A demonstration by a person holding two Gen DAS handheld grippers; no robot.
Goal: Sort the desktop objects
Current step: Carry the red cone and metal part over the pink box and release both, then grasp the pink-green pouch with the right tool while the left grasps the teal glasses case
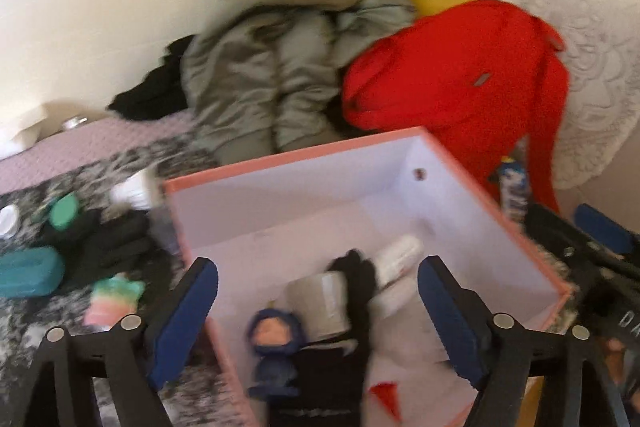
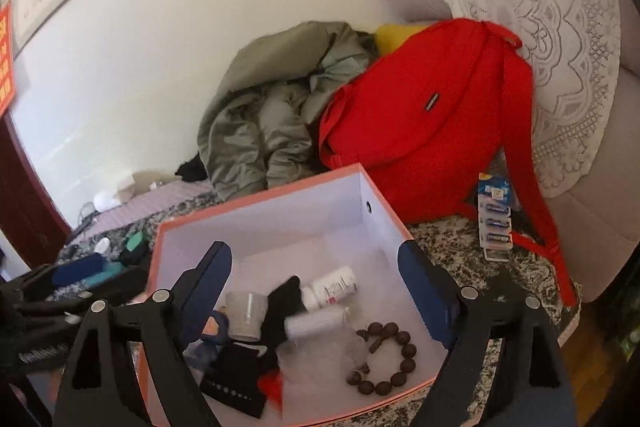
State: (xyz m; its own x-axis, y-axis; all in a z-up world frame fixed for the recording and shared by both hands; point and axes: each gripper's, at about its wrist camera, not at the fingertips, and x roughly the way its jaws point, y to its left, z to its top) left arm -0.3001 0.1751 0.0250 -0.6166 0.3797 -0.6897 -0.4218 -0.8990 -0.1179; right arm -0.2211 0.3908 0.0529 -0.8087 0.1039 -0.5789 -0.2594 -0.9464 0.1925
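Note:
A pink-rimmed white box stands on the patterned tabletop. Inside lie a blue-hooded doll, a grey tape roll, a black glove, a white bottle, a bead bracelet and a black card. My left gripper is open and empty above the box's near part. My right gripper is open and empty above the box. Left of the box lie a teal case, a green item, black gloves and a pastel toy.
A red backpack and a grey-green jacket are piled behind the box against the wall. A battery pack lies right of the box by the backpack strap. A lace-covered cushion is at the far right.

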